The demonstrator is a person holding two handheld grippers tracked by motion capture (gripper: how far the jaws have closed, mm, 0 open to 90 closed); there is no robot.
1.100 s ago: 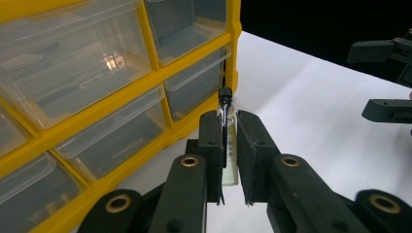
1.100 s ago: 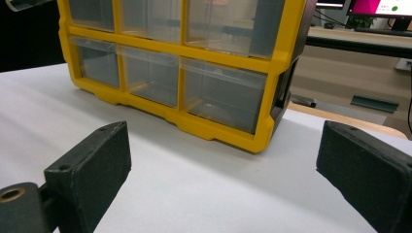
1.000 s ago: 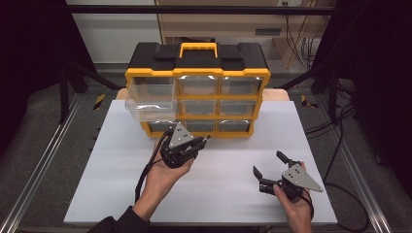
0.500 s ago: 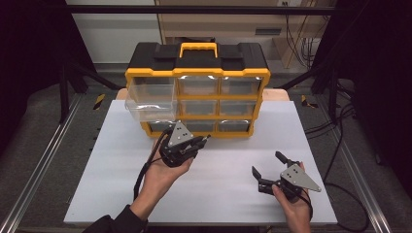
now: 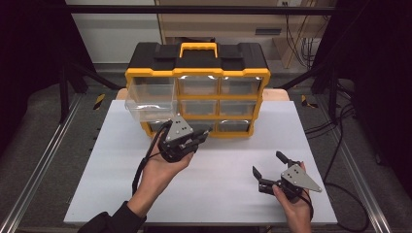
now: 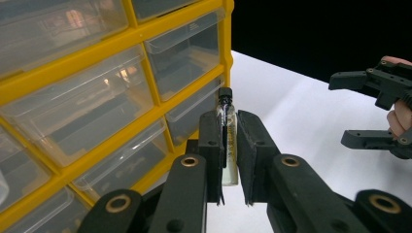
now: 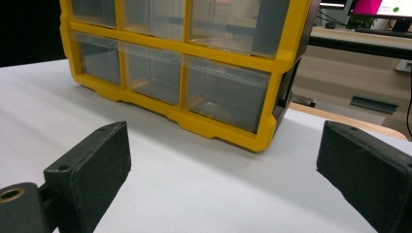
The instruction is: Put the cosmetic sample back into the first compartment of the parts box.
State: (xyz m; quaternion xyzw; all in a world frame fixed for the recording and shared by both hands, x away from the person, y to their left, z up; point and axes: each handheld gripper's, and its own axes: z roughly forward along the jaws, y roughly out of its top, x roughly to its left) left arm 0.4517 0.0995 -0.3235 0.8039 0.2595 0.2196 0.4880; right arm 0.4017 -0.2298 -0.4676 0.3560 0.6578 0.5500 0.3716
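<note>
My left gripper (image 6: 229, 145) pinches a small clear vial (image 6: 228, 141) with a black cap, held upright just before the yellow drawer organizer (image 5: 197, 85), whose top-left drawer (image 5: 149, 103) stands pulled out. My right gripper (image 5: 270, 168) rests wide open, holding nothing, on the white table (image 5: 218, 194).

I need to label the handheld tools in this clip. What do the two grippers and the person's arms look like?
Both the left gripper and right gripper are black, each with two blocky fingers, brass-coloured pivot pins and a grey three-cornered plate on top. A black cable trails from the left one. A dark sleeve covers the left forearm.
</note>
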